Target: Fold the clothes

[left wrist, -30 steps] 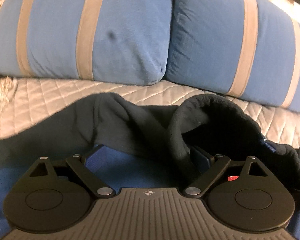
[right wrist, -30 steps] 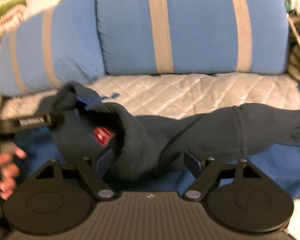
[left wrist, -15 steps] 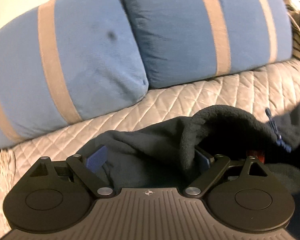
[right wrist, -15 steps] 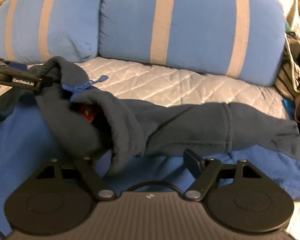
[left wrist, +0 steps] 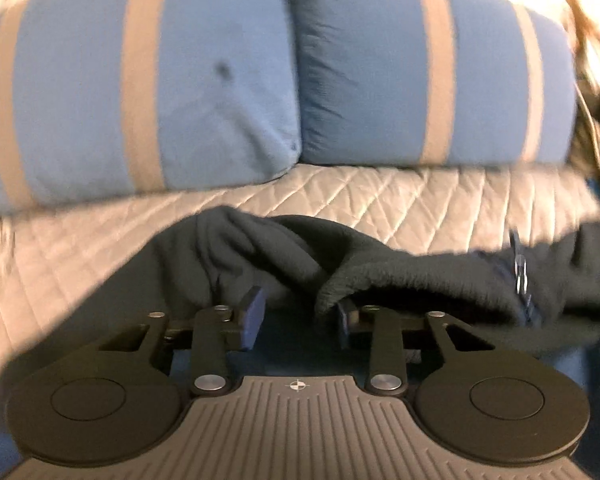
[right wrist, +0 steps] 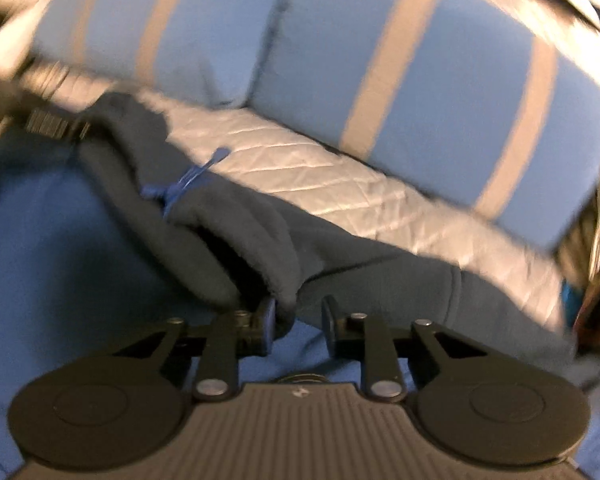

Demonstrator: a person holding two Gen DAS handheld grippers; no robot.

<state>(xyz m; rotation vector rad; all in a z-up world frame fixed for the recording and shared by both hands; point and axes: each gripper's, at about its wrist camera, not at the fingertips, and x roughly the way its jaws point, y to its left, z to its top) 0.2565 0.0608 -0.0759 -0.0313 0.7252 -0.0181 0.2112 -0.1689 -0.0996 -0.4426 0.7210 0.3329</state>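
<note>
A dark navy fleece jacket (left wrist: 420, 276) with a blue zipper pull (right wrist: 188, 184) lies bunched on a blue cloth (right wrist: 52, 232) on a quilted sofa seat. My left gripper (left wrist: 298, 316) has its jaws partly closed, with the fleece collar edge draped over the right finger. My right gripper (right wrist: 298, 320) has its jaws narrowed around a fold of the jacket (right wrist: 260, 240) at the collar, with a gap still showing. The left gripper's arm (right wrist: 48, 126) shows at the far left of the right wrist view, at the jacket's other end. Both views are motion-blurred.
Two blue cushions with tan stripes (left wrist: 220, 80) (right wrist: 420, 80) stand against the sofa back behind the quilted grey seat cover (left wrist: 420, 196). Cluttered items sit at the sofa's right end (right wrist: 596, 280).
Both grippers' jaws have narrowed from wide open to a small gap at the jacket's collar edges. Both cameras swung, and the jacket now lies lower and flatter.
</note>
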